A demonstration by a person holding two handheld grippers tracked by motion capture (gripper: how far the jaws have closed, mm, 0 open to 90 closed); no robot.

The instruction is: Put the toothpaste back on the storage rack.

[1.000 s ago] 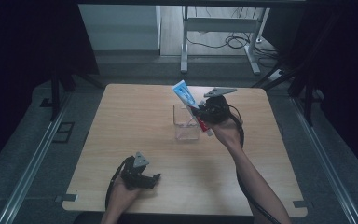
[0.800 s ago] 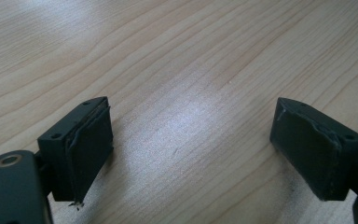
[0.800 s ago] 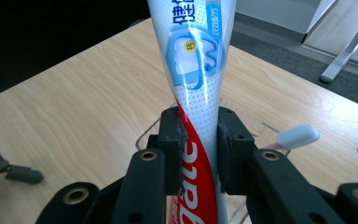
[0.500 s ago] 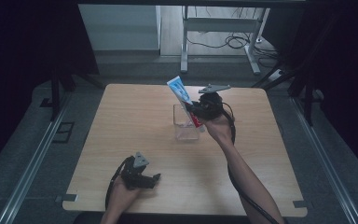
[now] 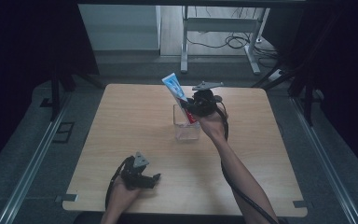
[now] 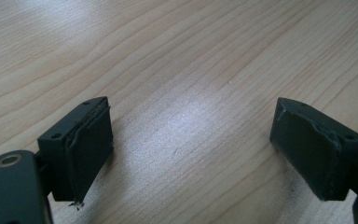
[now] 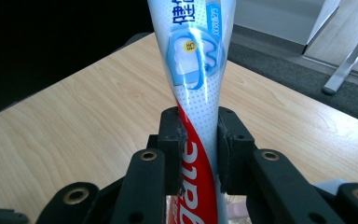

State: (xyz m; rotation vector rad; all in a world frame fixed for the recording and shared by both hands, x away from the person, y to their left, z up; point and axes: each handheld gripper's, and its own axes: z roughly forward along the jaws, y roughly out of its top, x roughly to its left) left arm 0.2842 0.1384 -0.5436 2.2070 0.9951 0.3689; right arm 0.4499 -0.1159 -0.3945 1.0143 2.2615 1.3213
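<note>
A white, blue and red toothpaste tube [image 5: 176, 91] is held tilted up to the left, its lower end over a clear plastic cup [image 5: 186, 127] at the table's middle. My right gripper [image 5: 189, 106] is shut on the tube [image 7: 196, 93], both pads pressing its sides in the right gripper view. My left gripper [image 5: 154, 179] rests low at the table's front left, jaws wide open over bare wood [image 6: 186, 121], with nothing between its pads [image 6: 91, 149].
The wooden table [image 5: 121, 121] has free room on all sides of the cup. Beyond its far edge stand a metal desk frame [image 5: 223, 28] and cables on the floor. Dark curtains flank both sides.
My right gripper has lifted and carried the toothpaste tube a little left and toward the cup, tilting it more upright. The left gripper has stayed still.
</note>
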